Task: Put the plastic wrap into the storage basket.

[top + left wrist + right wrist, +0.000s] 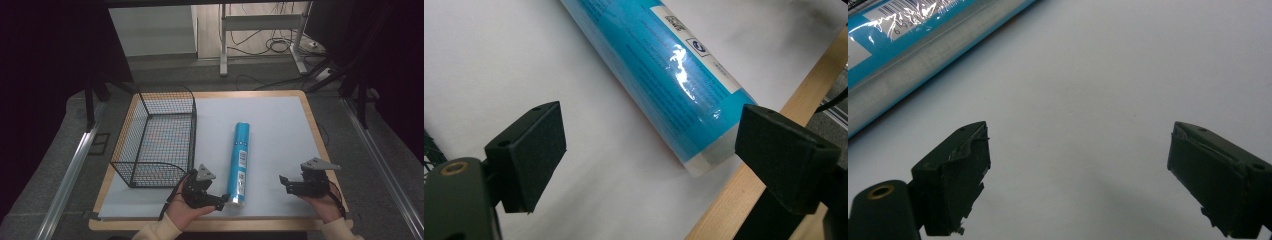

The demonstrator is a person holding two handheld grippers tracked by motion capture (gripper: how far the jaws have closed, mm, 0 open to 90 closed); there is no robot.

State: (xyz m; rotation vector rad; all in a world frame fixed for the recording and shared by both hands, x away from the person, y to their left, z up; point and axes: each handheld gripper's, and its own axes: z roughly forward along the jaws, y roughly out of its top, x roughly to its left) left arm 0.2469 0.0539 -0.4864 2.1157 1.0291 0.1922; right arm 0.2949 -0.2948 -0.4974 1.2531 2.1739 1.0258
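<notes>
A person sits at a wooden-edged table (310, 120) topped with a pale grey mat, holding a two-jaw gripper in each hand. A long blue tube (240, 162), wrapped in shiny film and carrying white labels, lies flat near the middle of the mat, just right of an empty black wire basket (157, 137) on the left side. The tube's long axis runs from near to far, leaning slightly rightward at the far end; its capped, paler near end points toward the person and sits close to the table's near edge. The left gripper (220, 201) is low at that near end, jaws spread wide, one pad on each side of the tube's tip in the left gripper view, not pressing on it (664, 75). The right gripper (286, 184) hovers over bare mat well to the right of the tube, jaws also spread wide and holding nothing; its own view catches the tube (923, 45) in the upper left corner. The work looks to be at its very start: the tube is not yet gripped or lifted, and the basket holds nothing. What likely remains is closing on the tube, lifting it, and carrying it left into the basket.
</notes>
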